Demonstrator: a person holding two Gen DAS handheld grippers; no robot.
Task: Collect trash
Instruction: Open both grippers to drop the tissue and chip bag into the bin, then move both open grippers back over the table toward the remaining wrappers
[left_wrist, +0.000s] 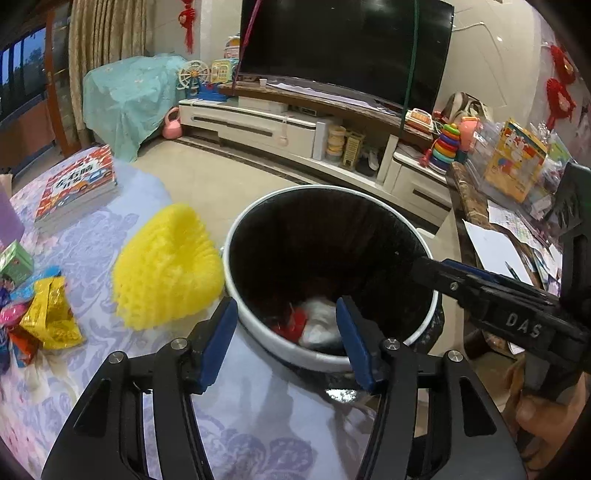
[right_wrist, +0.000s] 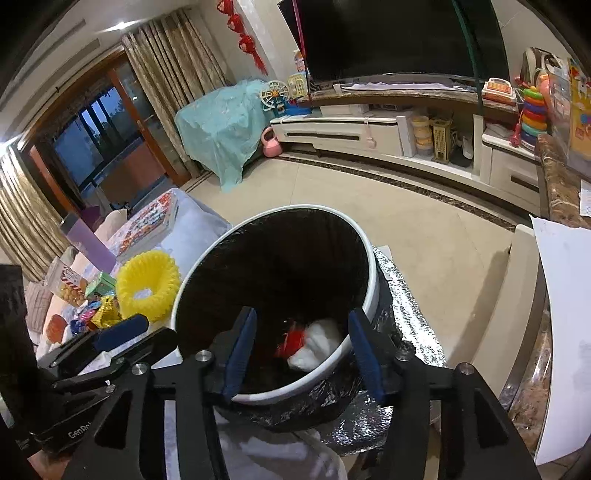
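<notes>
A white-rimmed trash bin (left_wrist: 295, 354) (right_wrist: 371, 280) with a black liner stands against the table edge. Crumpled white paper (left_wrist: 317, 321) (right_wrist: 317, 343) and a red scrap (left_wrist: 293, 325) (right_wrist: 291, 341) lie in its bottom. My left gripper (left_wrist: 287, 301) hangs open and empty over the near rim. My right gripper (right_wrist: 303, 314) is also open and empty above the bin. On the table to the left lie a yellow foam net (left_wrist: 166, 266) (right_wrist: 147, 284), a gold wrapper (left_wrist: 48, 314) (right_wrist: 105, 308) among other wrappers, and a small green box (left_wrist: 14, 262).
The table wears a lilac patterned cloth (left_wrist: 110, 369) and holds a stack of books (left_wrist: 77, 184) and a purple bottle (right_wrist: 86, 240). A marble side table (left_wrist: 476, 206) with papers is right of the bin. A TV cabinet (left_wrist: 258, 125) with toys lies beyond open floor.
</notes>
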